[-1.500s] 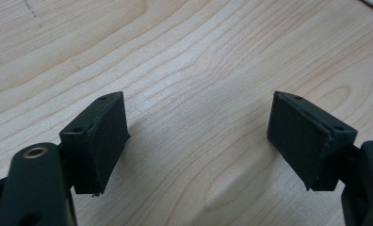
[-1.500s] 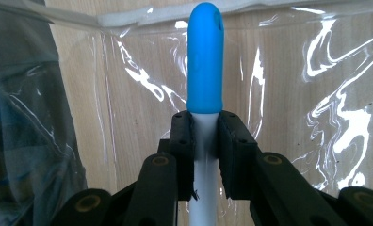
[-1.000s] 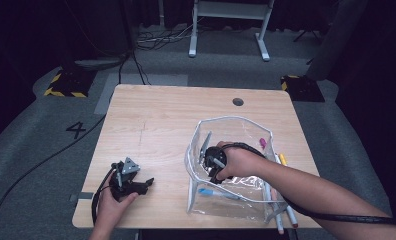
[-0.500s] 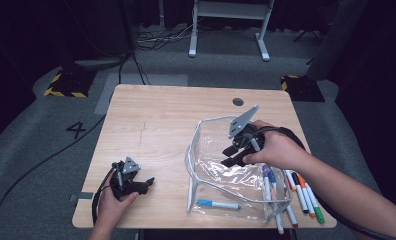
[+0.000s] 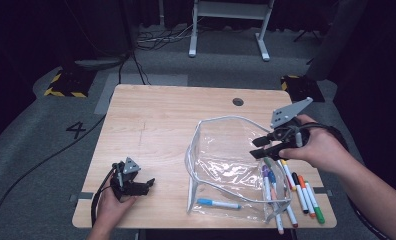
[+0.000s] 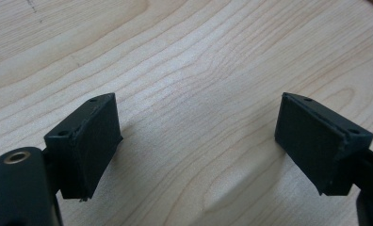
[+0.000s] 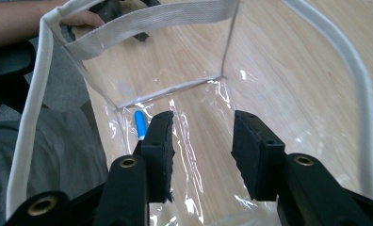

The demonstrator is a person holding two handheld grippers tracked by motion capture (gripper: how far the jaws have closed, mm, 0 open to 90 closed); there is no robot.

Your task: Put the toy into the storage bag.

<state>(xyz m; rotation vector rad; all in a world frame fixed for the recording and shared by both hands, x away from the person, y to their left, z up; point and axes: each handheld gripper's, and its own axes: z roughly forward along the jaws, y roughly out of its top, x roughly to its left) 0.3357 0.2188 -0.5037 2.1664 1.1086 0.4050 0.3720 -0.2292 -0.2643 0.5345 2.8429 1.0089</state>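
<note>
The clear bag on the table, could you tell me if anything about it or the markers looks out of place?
Nothing is damaged. The clear bag stands open with one blue marker lying inside, while the other markers lie loose on the table by its right side.

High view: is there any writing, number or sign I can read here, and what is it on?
"4": a large dark number on the grey floor, left of the wooden table.
Yellow-and-black hazard stripes, a sign without words, on two floor pads behind the table.
The markers beside the clear bag may carry print, but it is too small to read.
No other text on the table, bag or grippers.
</note>
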